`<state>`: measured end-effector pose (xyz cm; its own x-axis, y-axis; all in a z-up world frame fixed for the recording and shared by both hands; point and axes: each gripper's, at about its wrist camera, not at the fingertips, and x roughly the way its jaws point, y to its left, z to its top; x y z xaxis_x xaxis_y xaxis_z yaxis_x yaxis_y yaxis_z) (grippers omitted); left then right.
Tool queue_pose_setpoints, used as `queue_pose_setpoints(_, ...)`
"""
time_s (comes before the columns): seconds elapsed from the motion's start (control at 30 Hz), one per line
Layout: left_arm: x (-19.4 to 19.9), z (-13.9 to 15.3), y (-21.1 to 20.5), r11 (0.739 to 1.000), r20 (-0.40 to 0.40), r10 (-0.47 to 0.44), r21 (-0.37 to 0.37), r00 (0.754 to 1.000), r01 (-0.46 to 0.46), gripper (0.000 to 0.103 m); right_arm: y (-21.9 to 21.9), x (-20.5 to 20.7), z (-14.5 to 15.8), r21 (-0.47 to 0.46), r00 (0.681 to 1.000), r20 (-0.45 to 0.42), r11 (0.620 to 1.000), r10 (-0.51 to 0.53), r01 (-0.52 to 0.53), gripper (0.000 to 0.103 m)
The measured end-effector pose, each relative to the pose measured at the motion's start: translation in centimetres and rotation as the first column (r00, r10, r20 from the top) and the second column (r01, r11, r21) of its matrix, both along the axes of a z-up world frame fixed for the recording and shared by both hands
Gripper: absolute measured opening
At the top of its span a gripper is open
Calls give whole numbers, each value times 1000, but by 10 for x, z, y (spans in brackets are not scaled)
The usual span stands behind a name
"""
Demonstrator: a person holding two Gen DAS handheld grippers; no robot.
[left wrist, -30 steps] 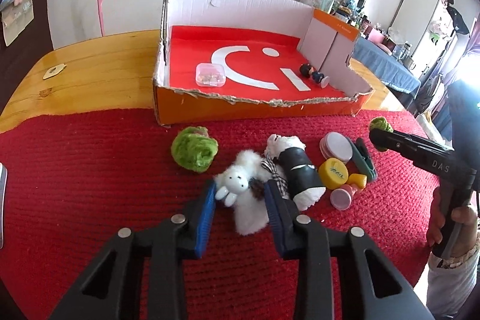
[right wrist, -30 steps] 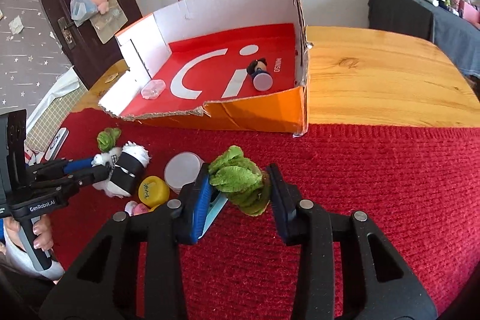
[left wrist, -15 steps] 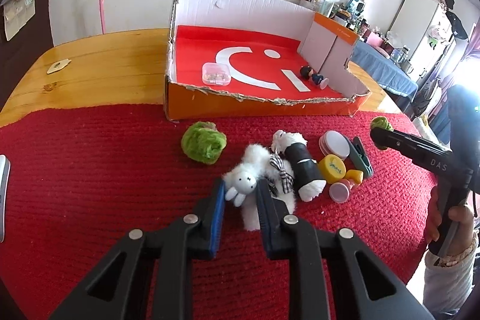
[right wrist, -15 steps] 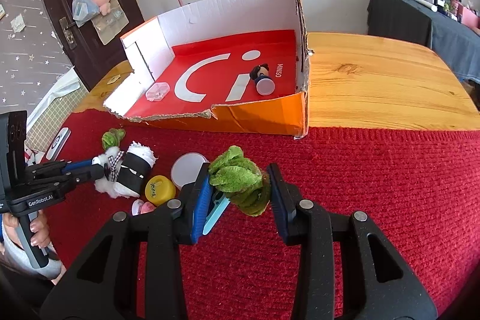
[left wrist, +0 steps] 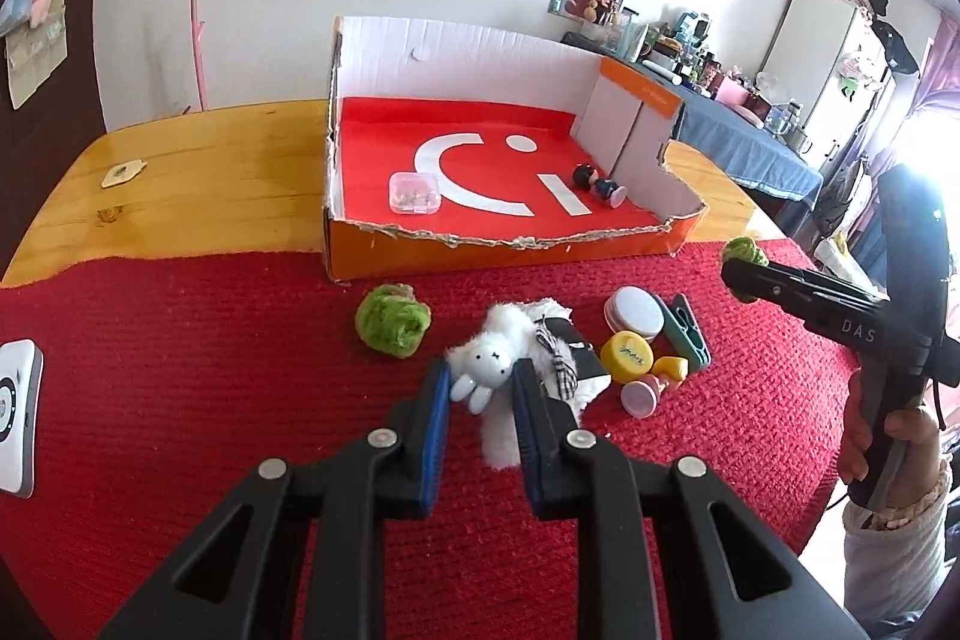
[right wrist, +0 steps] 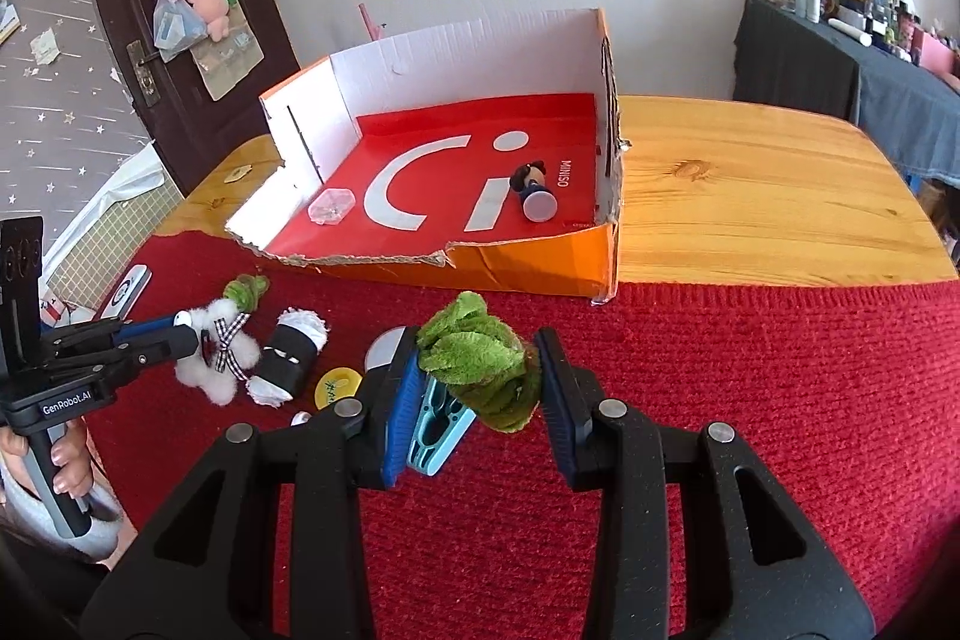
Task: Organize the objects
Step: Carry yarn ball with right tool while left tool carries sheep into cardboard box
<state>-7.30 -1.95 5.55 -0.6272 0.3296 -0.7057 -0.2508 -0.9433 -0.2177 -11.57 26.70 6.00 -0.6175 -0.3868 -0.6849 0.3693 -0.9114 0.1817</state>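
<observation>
White rabbit plush point(left wrist: 487, 363) pinched by left gripper point(left wrist: 480, 388); right gripper point(right wrist: 477, 370) pinches green plush point(right wrist: 480, 358) before "MINISO" box point(right wrist: 540, 268).

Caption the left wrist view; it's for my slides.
Left tongs shut on white plush rabbit before the orange box.

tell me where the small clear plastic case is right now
The clear plastic case lies inside the orange cardboard box, on its red floor near the front left corner in the left wrist view, just left of the white curve and well apart from the little figurine.
</observation>
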Motion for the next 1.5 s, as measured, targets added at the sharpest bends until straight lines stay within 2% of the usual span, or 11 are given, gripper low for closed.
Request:
queue_pose_setpoints(0.37, 4, 10, 0, 1000, -26, -8, 10, 1000, 8, 21, -1, 2, 1, 7, 1000, -5, 1000, 3, -3, 35)
queue_pose_setpoints(0.63, 0, 35, 5, 999, -90, -38, 18, 995, 40, 21, -8, 3, 14, 13, 999, -40, 1000, 23, -22, 35)
queue_pose_setpoints(0.83, -11, 54, 18, 997, -150, -72, -18, 986, 70, 21, -18, -9, 27, 28, 997, -67, 998, 49, -47, 35)
queue_pose_setpoints(1.07, -40, 61, 30, 994, -155, -108, -3, 982, 109, 21, -36, -37, 35, 56, 993, -70, 994, 93, -89, 35)
queue_pose_setpoints(1.2, -66, 54, 39, 992, -122, -129, -8, 984, 129, 21, -45, -59, 30, 79, 992, -44, 990, 119, -115, 35)
queue_pose_setpoints(1.3, -90, 43, 44, 985, -67, -174, -3, 982, 174, 21, -49, -78, 20, 97, 991, 2, 986, 136, -136, 35)
queue_pose_setpoints(1.5, -128, 15, 48, 975, 41, -209, -63, 977, 211, 21, -55, -109, 2, 138, 983, 81, 975, 165, -175, 35)
